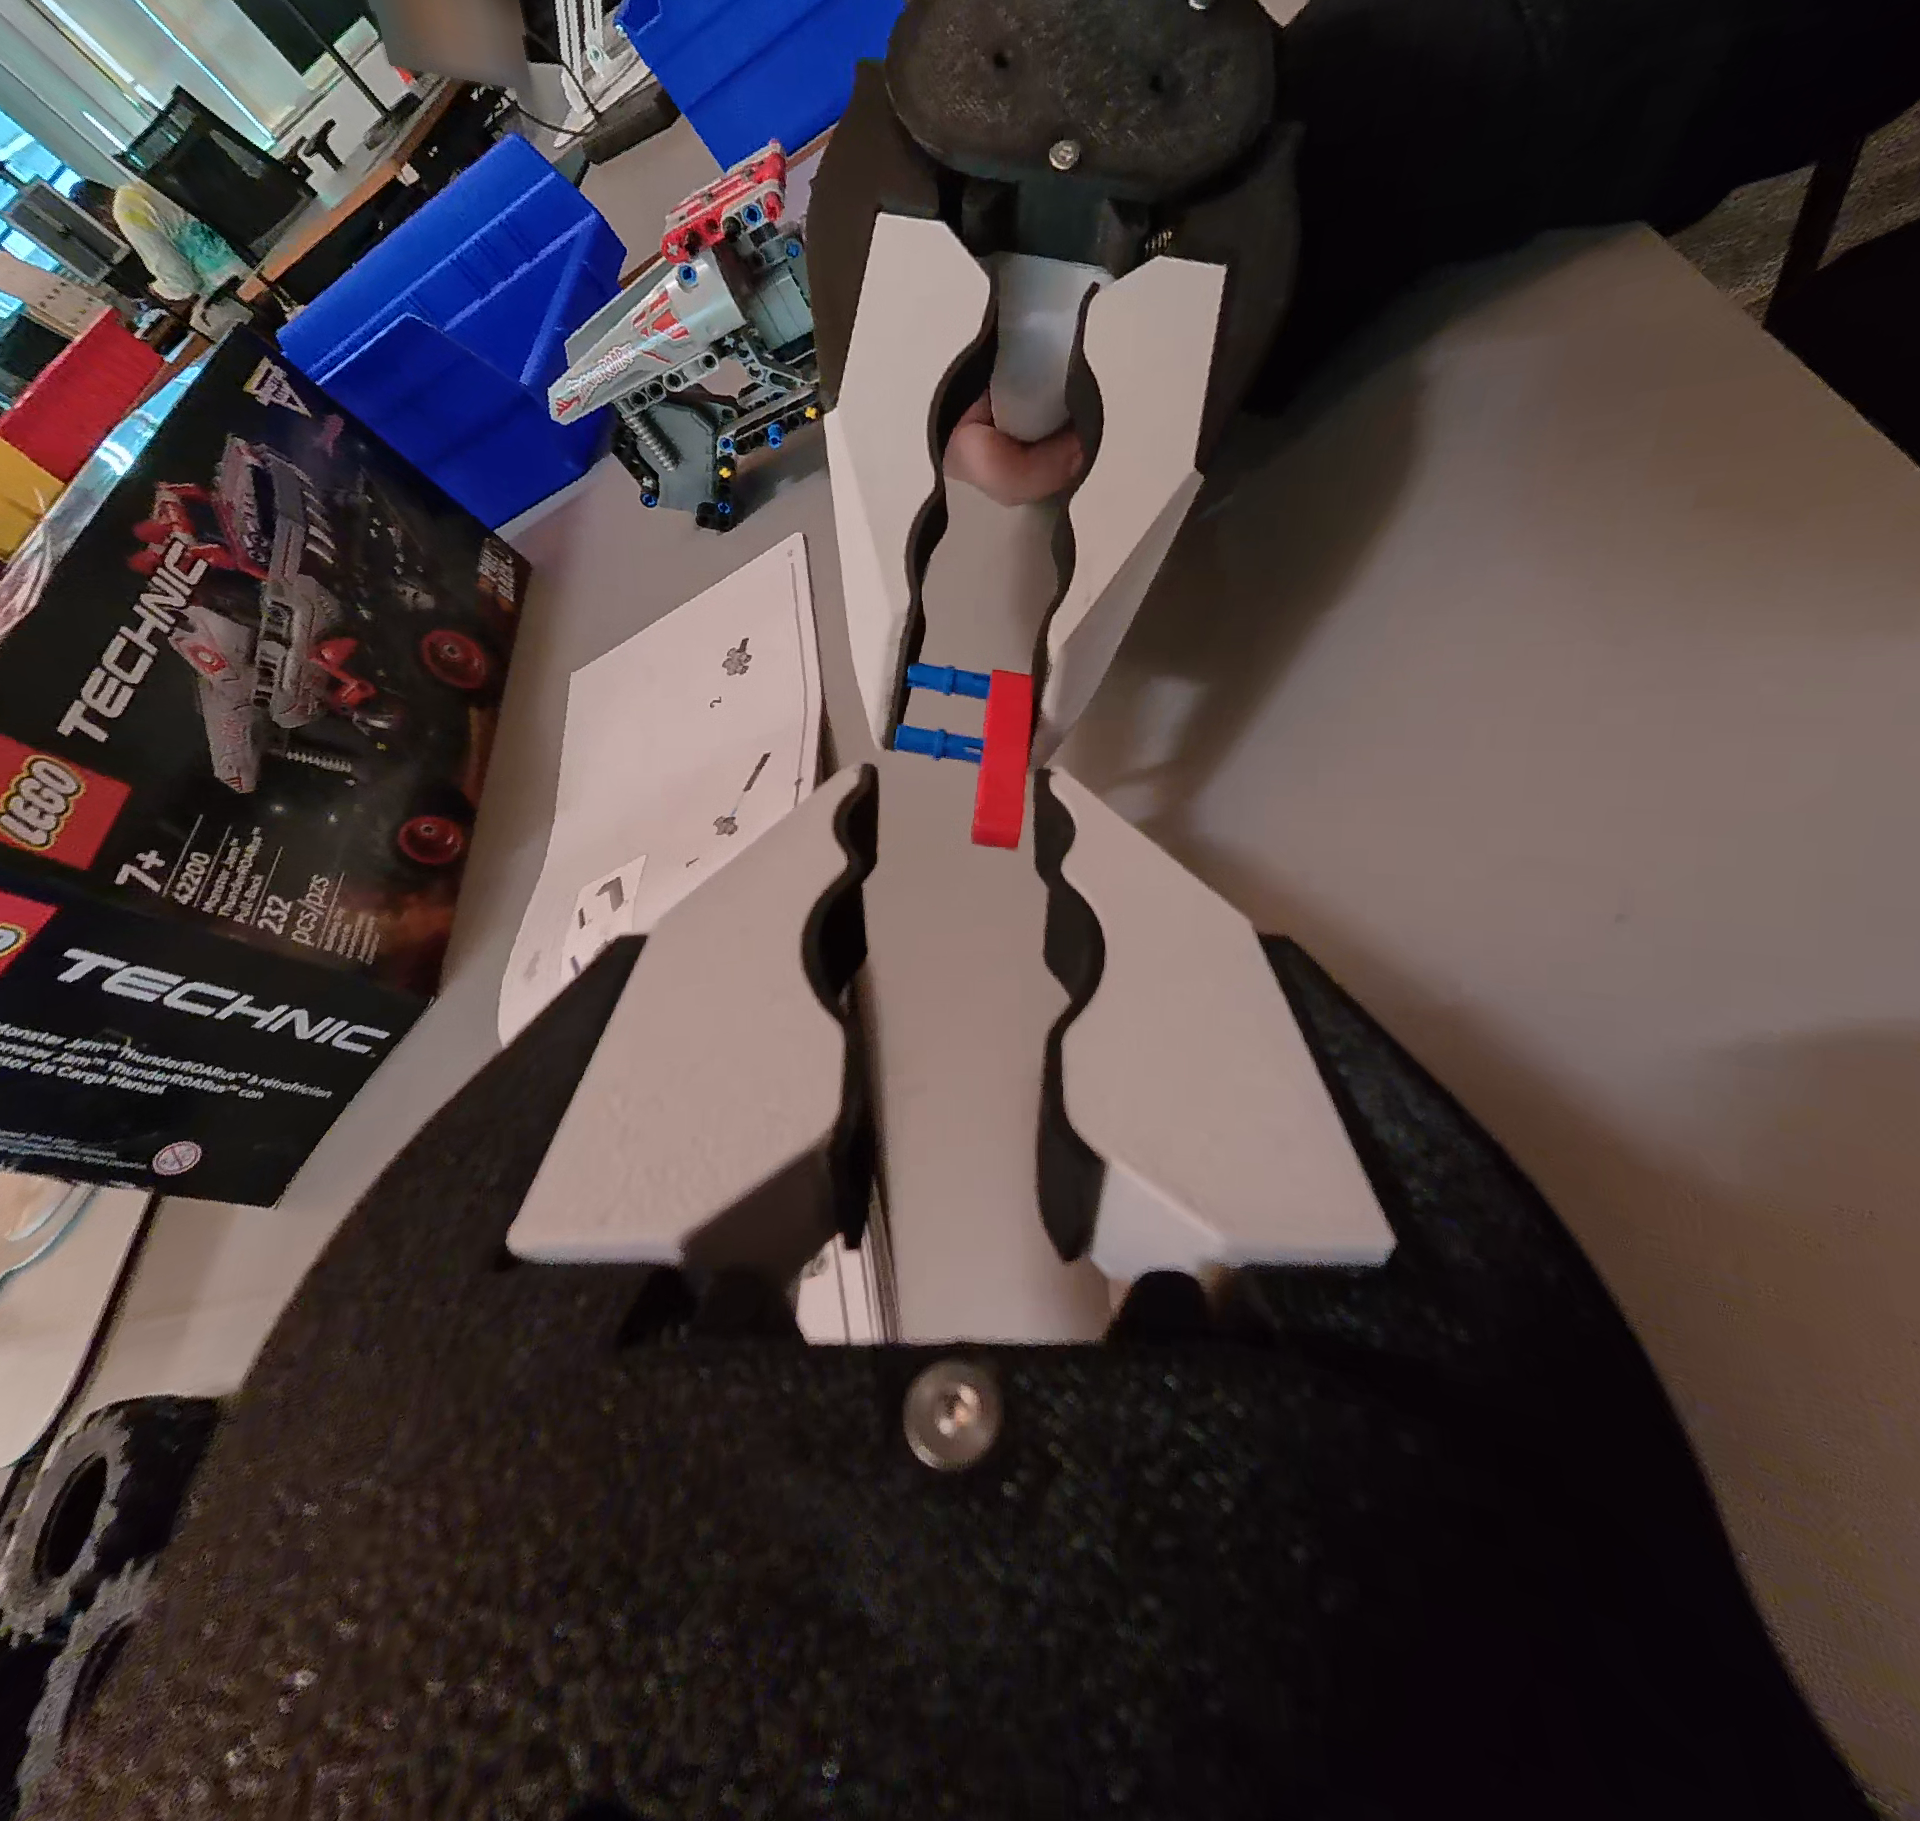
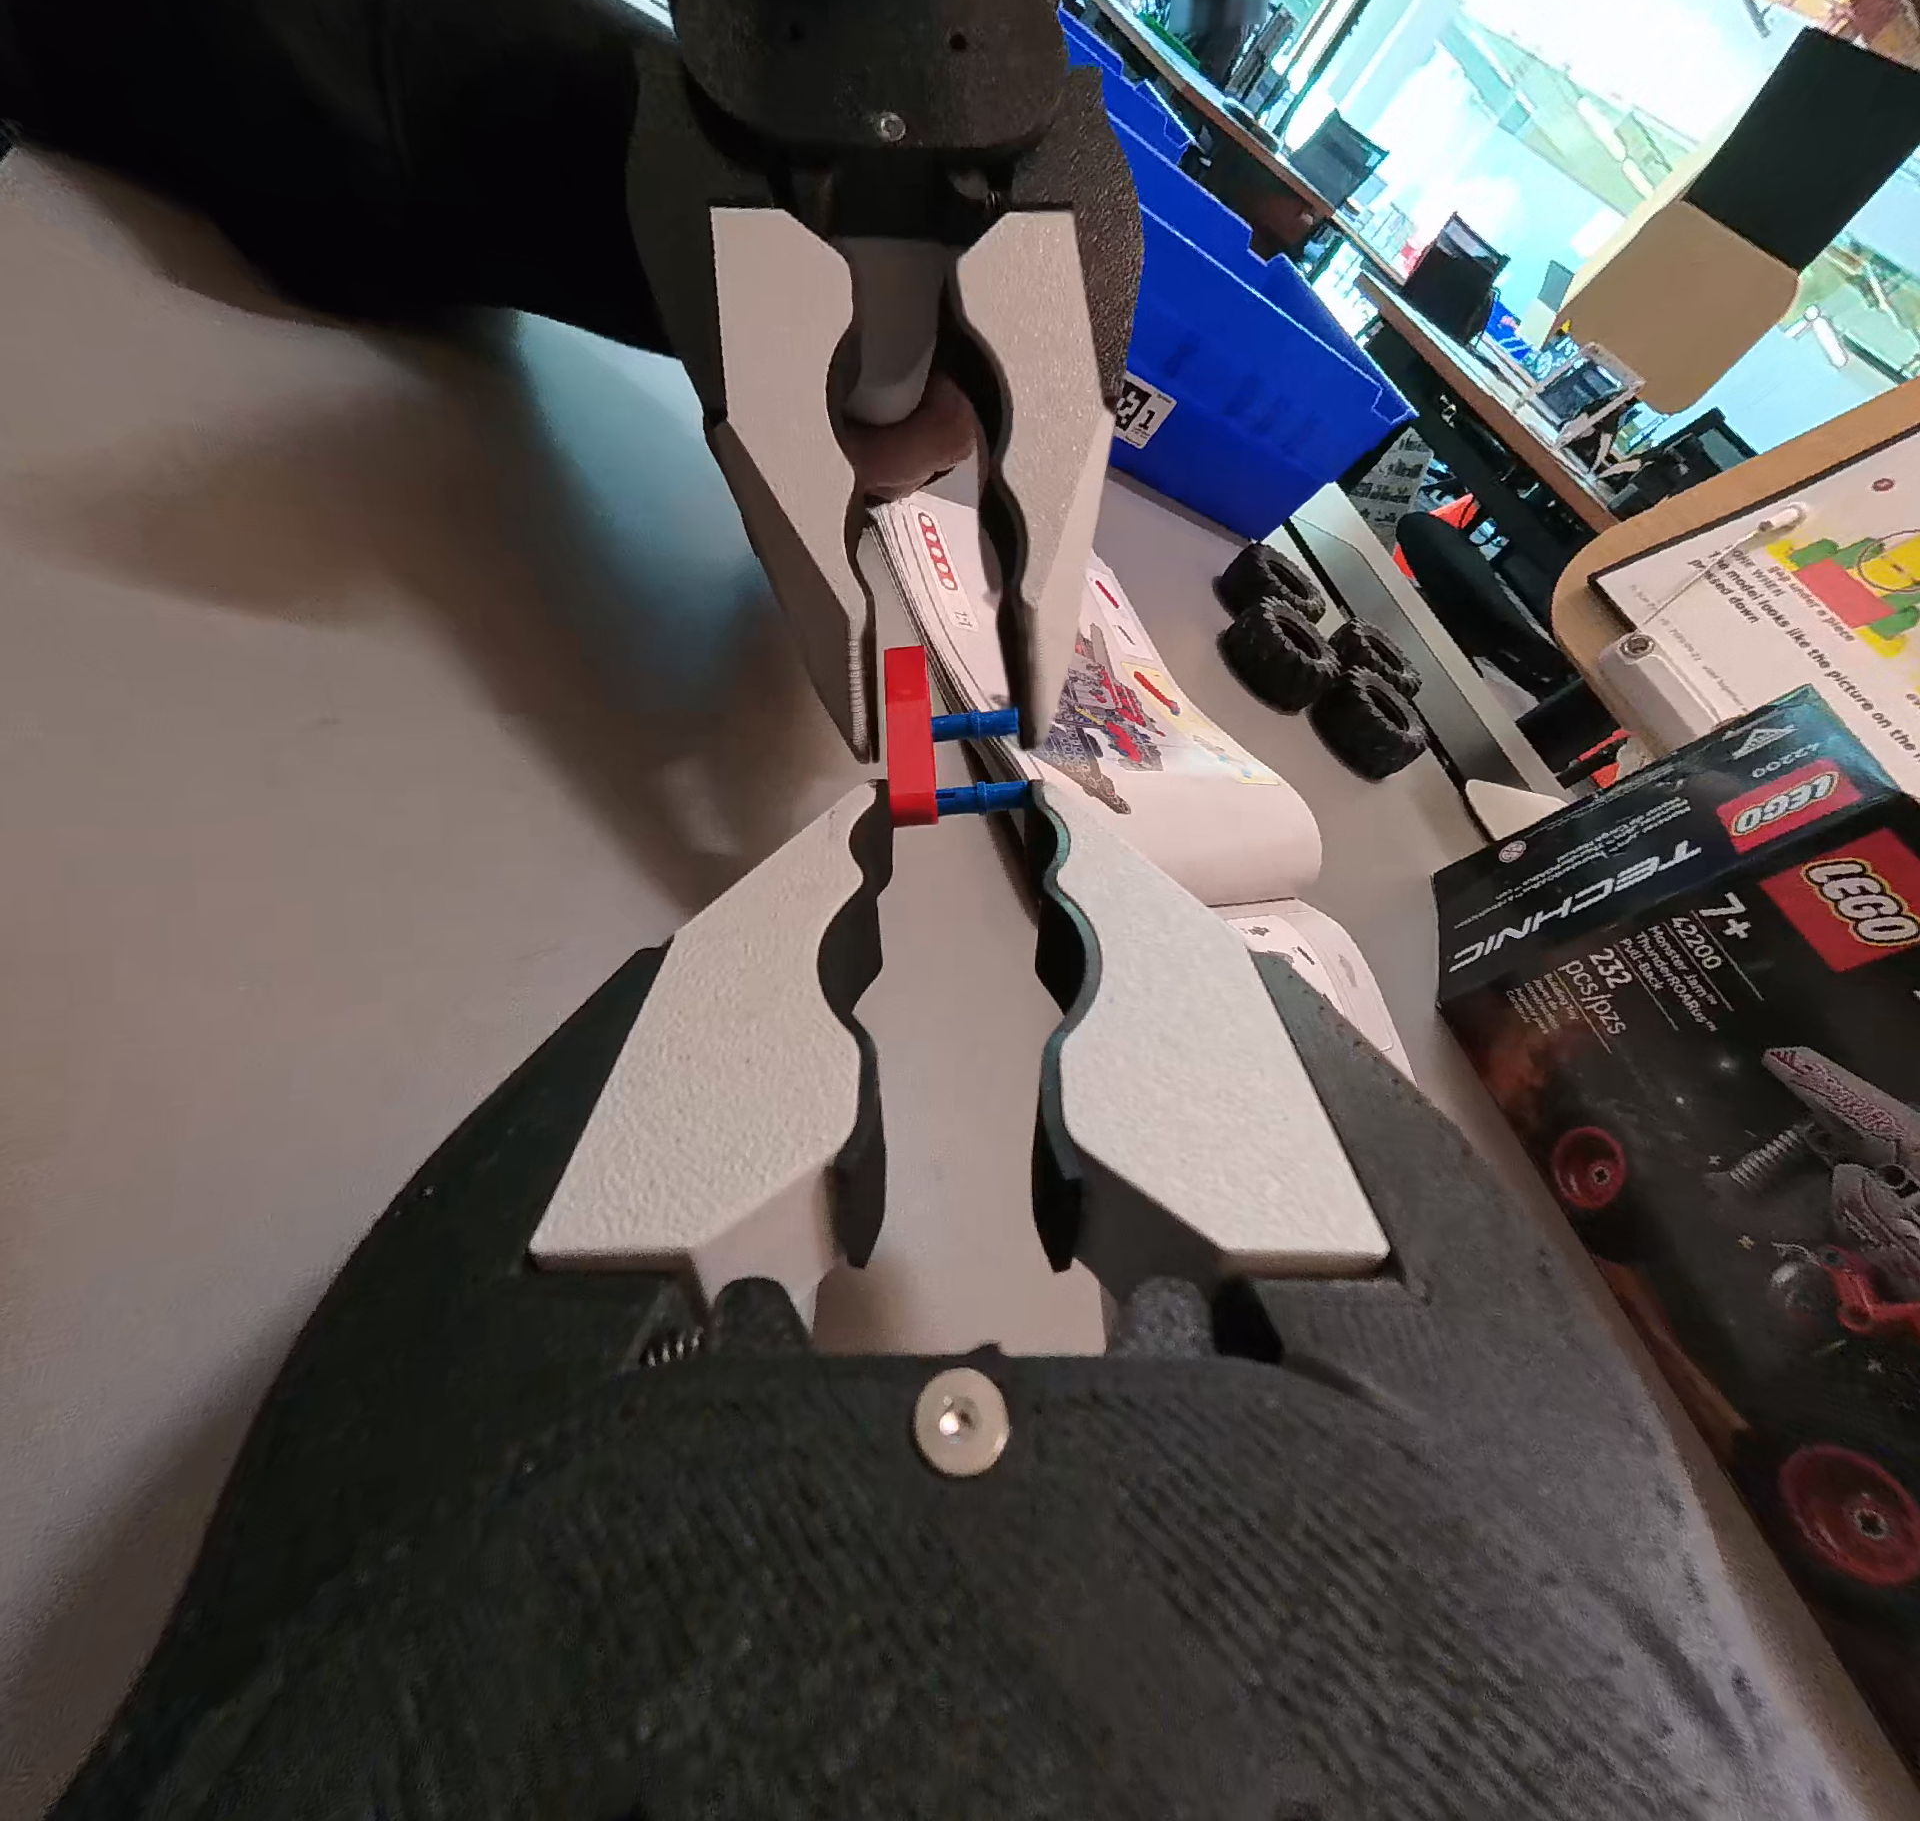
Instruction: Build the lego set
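Facing each other tip to tip over the worktop (image 1: 1455, 732), the two claws meet on one small piece. The left claw (image 1: 953, 789) has its fingers set part-way apart. The lower end of the red beam (image 1: 1003, 758) lies between its tips, close against one finger. Whether it presses on the piece I cannot tell.

The right claw (image 1: 971, 737) is clamped across the same piece. One finger bears on the beam's flat side. The other meets the ends of the two blue pins (image 1: 940, 711), which stick out sideways from the beam. The piece hangs clear above the worktop.

Just beyond the tips lies the open instruction booklet (image 1: 675, 732), under and beside the right claw. The set's box (image 1: 239, 732) lies past the booklet. In the right wrist view four black tyres (image 2: 1320, 670) sit in a cluster beyond the booklet.

Farther back, a partly built model (image 1: 707, 337) stands against the blue bins (image 1: 468, 317). On the side away from the box the worktop is bare out to its edge, where a black sleeve (image 1: 1558, 109) reaches in.
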{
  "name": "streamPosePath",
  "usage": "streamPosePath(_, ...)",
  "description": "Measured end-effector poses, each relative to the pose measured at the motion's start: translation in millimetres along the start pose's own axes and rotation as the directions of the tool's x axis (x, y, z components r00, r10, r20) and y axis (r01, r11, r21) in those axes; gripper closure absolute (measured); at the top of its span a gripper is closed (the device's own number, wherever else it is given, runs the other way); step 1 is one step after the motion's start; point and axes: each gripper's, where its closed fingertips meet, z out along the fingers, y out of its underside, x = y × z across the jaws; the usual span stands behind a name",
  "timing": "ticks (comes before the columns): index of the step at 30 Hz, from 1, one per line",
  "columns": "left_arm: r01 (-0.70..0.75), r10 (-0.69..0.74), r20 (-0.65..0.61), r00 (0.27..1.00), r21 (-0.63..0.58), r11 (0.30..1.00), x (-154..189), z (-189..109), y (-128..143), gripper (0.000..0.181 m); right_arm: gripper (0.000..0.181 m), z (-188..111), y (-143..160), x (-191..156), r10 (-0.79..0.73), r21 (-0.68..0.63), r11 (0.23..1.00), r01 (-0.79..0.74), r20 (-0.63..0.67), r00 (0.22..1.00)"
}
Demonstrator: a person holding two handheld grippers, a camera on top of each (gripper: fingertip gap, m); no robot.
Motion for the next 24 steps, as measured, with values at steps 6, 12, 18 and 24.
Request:
streamPosePath(6, -0.073, 0.074, 0.034, 0.997, -0.048, 0.996, -1, 2, 3, 0.140, 0.158, -3, 1, 0, -0.002, 0.009, 1.000, 0.002, 0.016, 1.000)
streamPosePath(12, -0.150, 0.155, 0.042, 0.987, -0.108, 0.983, 3, 10, 9, 0.147, 0.158, -4, 4, -4, -0.013, -0.005, 1.000, 0.013, 0.052, 0.999)
streamPosePath(18, -0.154, 0.160, 0.044, 0.986, -0.119, 0.981, 4, 12, 10, 0.153, 0.157, 1, 11, -7, -0.046, -0.052, 0.997, 0.048, 0.048, 0.998)
streamPosePath(24, -0.186, 0.199, 0.059, 0.978, -0.173, 0.967, 2, 15, 17, 0.162, 0.158, 0, 10, -1, -0.046, -0.047, 0.998, 0.047, 0.009, 0.999)
